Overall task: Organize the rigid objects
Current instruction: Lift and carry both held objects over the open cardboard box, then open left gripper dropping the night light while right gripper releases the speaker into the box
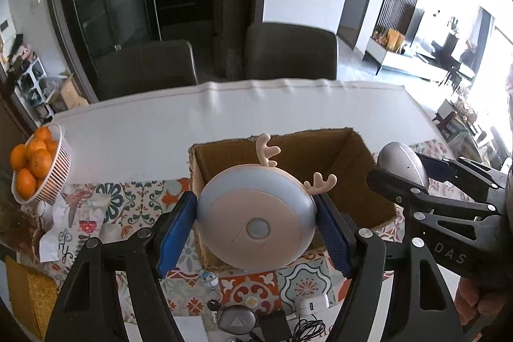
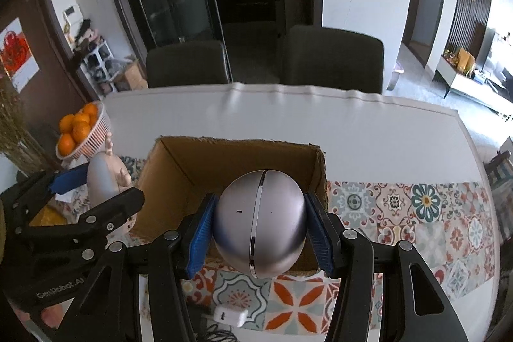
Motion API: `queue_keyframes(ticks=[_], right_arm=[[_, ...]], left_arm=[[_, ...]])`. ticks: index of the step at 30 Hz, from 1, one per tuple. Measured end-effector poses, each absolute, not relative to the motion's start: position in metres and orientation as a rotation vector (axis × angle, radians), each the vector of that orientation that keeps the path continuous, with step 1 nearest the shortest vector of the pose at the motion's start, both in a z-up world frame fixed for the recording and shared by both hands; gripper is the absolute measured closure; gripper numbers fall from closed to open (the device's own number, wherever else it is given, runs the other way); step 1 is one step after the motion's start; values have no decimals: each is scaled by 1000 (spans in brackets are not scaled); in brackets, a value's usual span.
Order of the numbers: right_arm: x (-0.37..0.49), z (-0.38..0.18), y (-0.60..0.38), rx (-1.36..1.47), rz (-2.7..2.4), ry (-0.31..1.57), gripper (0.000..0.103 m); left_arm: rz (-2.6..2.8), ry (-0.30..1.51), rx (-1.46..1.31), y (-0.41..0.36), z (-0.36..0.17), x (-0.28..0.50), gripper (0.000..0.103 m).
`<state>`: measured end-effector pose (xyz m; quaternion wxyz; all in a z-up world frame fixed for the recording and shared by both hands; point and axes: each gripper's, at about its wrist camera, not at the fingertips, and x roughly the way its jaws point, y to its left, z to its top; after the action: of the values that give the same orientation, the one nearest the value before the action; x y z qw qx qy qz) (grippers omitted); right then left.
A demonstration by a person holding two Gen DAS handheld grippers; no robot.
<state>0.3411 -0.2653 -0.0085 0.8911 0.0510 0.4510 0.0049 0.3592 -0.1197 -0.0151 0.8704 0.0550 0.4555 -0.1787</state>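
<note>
My left gripper is shut on a round pink and grey night light with antlers, held above the near left corner of an open cardboard box. My right gripper is shut on a silver egg-shaped device, held over the near wall of the same cardboard box. In the left wrist view the silver device and right gripper show at the right. The antler light and left gripper appear at the left of the right wrist view. The box looks empty inside.
A white basket of oranges stands at the table's left edge. A patterned runner lies under the box. A white charger, cables and a grey triangle-marked gadget lie near me. Two dark chairs stand beyond the table.
</note>
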Motion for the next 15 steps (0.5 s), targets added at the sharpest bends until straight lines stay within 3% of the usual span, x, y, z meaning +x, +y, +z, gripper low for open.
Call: queue_keyframes(ticks=[15], right_arm=[[375, -57, -279, 137, 40, 1129, 48]], left_arm=[[-328, 1073, 225, -136, -51, 388, 30]])
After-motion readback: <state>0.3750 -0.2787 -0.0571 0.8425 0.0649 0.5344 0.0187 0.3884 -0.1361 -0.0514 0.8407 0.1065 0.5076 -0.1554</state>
